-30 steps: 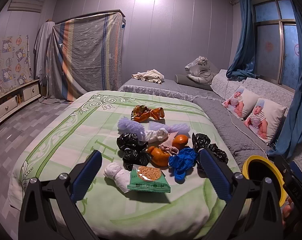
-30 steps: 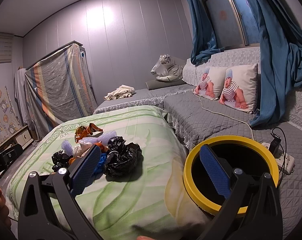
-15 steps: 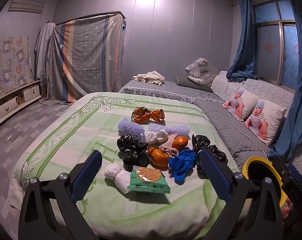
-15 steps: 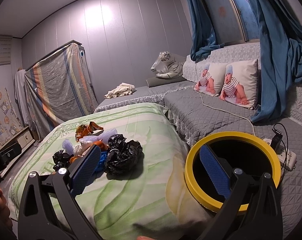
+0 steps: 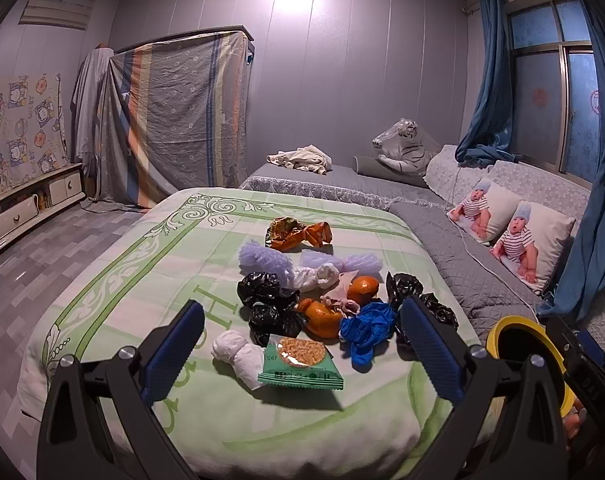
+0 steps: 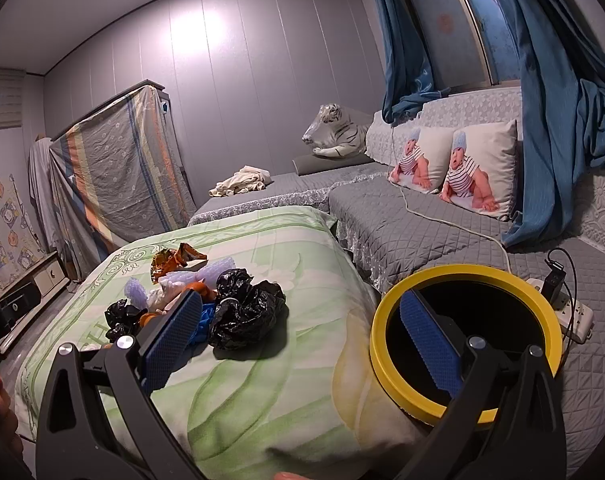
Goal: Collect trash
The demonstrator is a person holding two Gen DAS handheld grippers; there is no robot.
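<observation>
A heap of trash lies on the green bedspread (image 5: 142,280): a green snack packet (image 5: 300,366), white tissue wads (image 5: 238,356), black bags (image 5: 268,300), orange peel (image 5: 322,316), a blue glove (image 5: 366,326), purple foam net (image 5: 262,258) and an orange wrapper (image 5: 298,234). My left gripper (image 5: 302,344) is open and empty, just short of the packet. My right gripper (image 6: 302,332) is open and empty, beside a crumpled black bag (image 6: 244,314). The yellow-rimmed bin (image 6: 466,344) stands at the bed's right edge; it also shows in the left wrist view (image 5: 522,356).
A grey quilted sofa (image 6: 422,232) with two baby-print pillows (image 6: 454,168) runs along the right. A power strip with a charger (image 6: 562,304) lies behind the bin. A cloth-covered rack (image 5: 174,120) and a low cabinet (image 5: 26,204) stand at the left.
Both grippers have drawn back slightly from the bed. The jaws stayed open and the trash has not moved.
</observation>
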